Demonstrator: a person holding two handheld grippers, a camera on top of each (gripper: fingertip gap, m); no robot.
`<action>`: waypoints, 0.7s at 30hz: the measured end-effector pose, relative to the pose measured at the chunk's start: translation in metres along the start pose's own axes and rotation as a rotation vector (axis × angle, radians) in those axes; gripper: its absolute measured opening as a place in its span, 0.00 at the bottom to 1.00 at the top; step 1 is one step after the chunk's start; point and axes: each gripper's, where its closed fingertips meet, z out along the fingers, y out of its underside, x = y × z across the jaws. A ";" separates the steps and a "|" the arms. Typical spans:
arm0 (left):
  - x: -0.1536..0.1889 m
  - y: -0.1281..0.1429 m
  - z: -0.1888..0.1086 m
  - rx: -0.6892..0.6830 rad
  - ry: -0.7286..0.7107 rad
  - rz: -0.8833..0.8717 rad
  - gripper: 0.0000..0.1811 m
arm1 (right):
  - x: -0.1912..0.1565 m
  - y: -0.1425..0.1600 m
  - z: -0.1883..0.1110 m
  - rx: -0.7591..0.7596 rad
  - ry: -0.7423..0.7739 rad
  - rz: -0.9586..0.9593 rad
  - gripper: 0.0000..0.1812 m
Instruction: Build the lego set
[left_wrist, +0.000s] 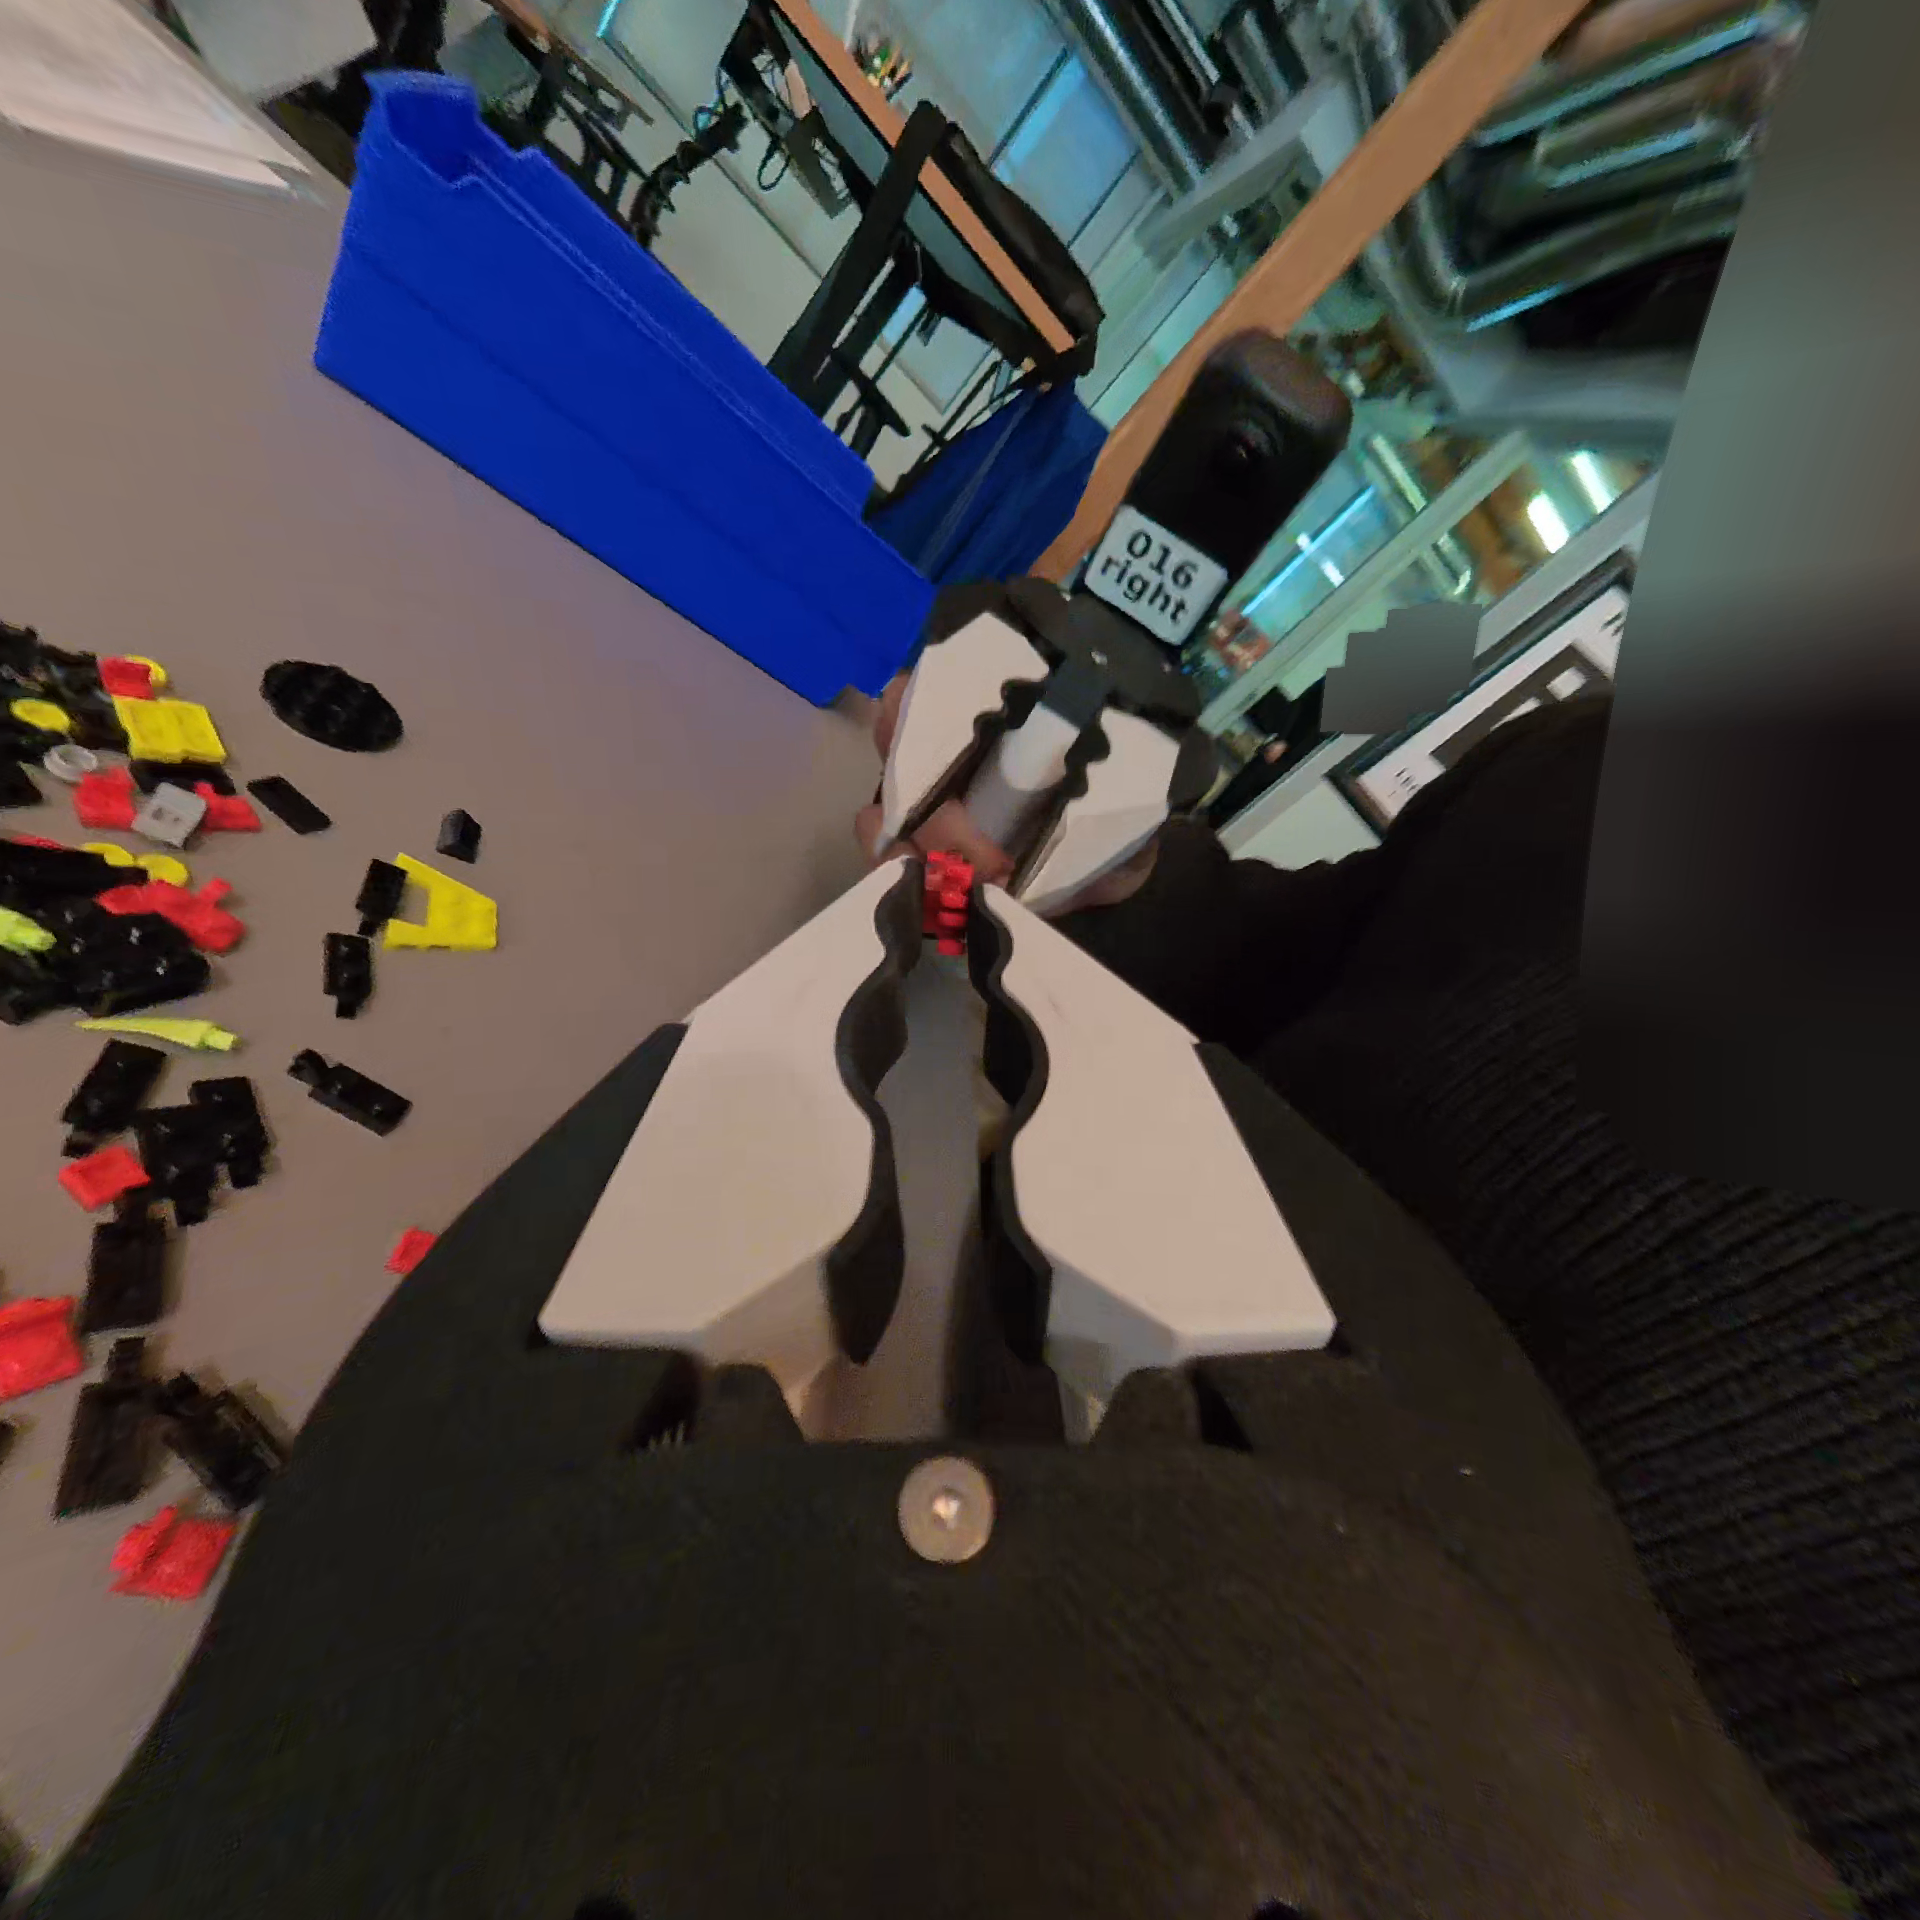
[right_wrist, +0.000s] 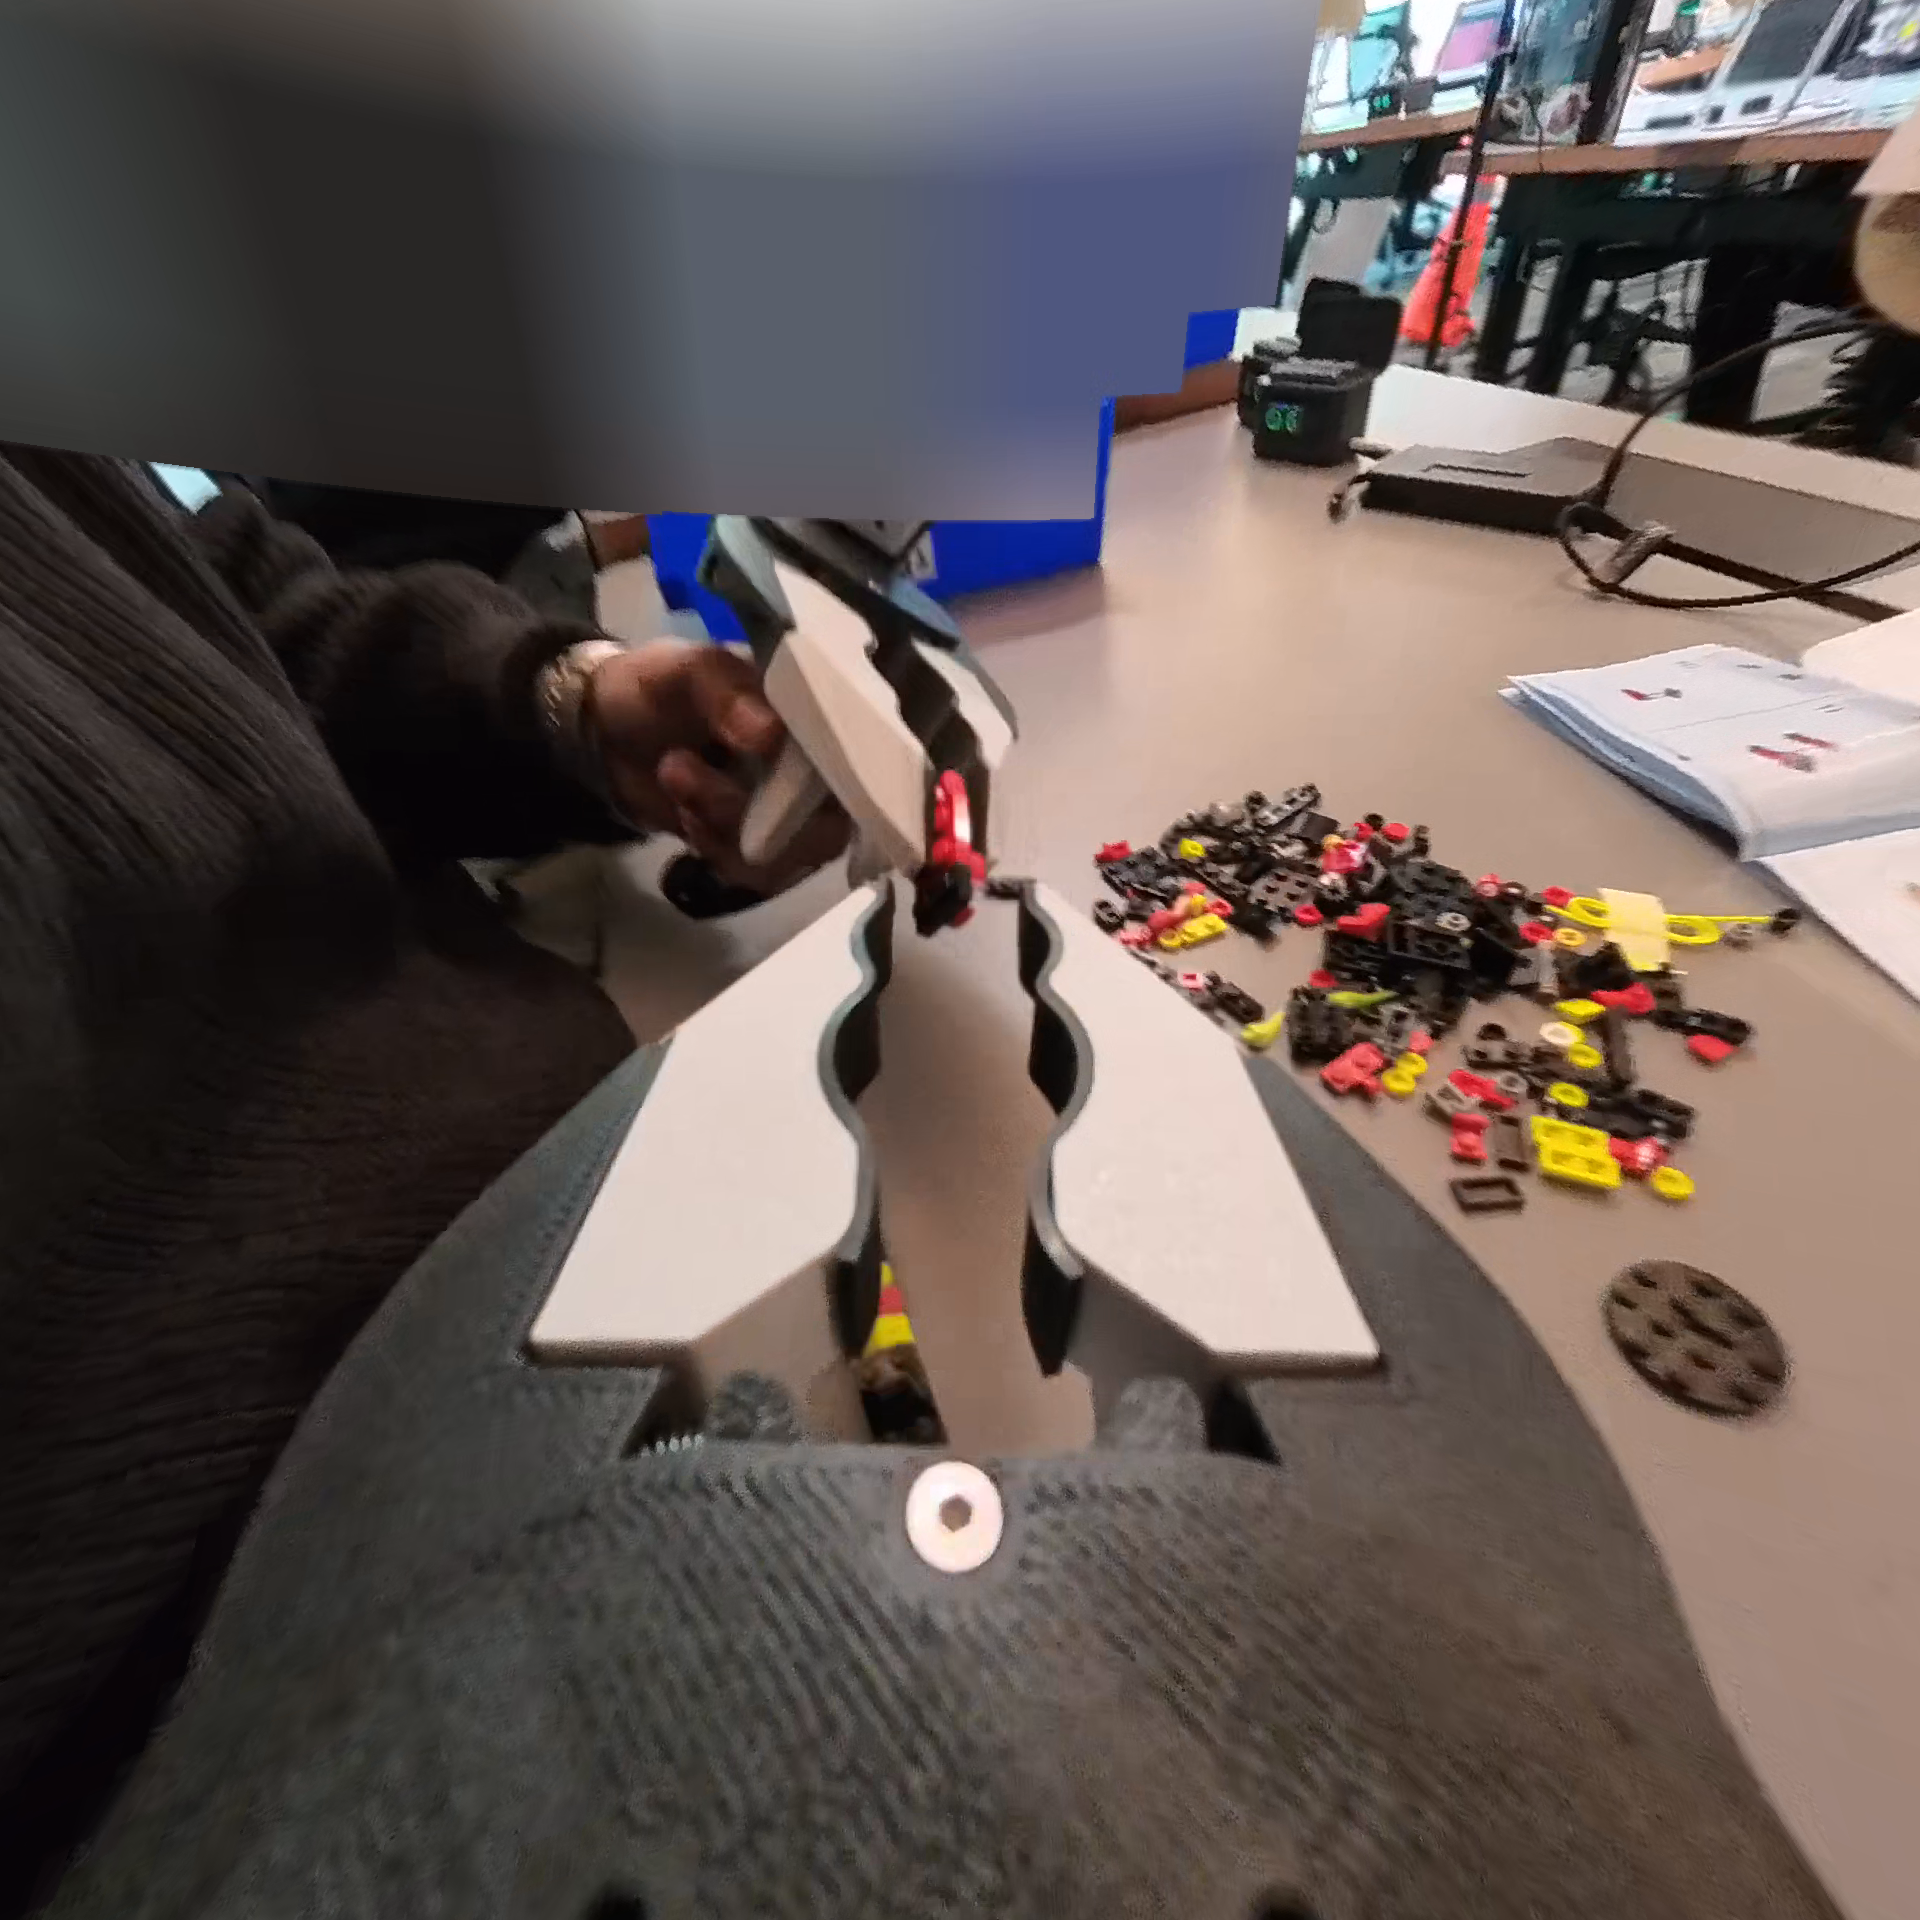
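My left gripper (left_wrist: 940, 883) is shut on a small red lego assembly (left_wrist: 945, 914) with a black part at its lower end, held above the grey table (left_wrist: 623, 831). In the right wrist view the left gripper (right_wrist: 945, 831) comes in from the upper left with the red assembly (right_wrist: 948, 821). My right gripper (right_wrist: 954, 896) is open, and its fingertips flank the lower end of the assembly without closing on it. It faces the left gripper tip to tip in the left wrist view (left_wrist: 954, 868). A pile of loose red, yellow and black pieces (right_wrist: 1455, 987) lies on the table and shows at the left in the left wrist view (left_wrist: 135, 935).
A black round plate (right_wrist: 1694, 1335) lies apart from the pile. A blue bin (left_wrist: 582, 395) stands at the back. An open instruction booklet (right_wrist: 1725, 738) lies at the right, with black boxes (right_wrist: 1309, 405) and a cable behind. A person's hand (right_wrist: 686, 738) and dark sleeve are at the left. Less than 4 cm separates the two grippers' tips.
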 end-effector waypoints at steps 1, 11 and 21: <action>0.000 0.001 0.001 -0.007 -0.014 0.032 0.03 | -0.001 -0.004 -0.002 0.030 -0.025 0.037 0.11; 0.010 -0.001 0.003 0.001 0.000 0.116 0.03 | -0.004 -0.008 -0.006 0.088 -0.133 0.231 0.10; 0.012 0.001 0.004 -0.009 -0.008 0.152 0.03 | -0.011 -0.005 -0.004 0.070 -0.202 0.295 0.06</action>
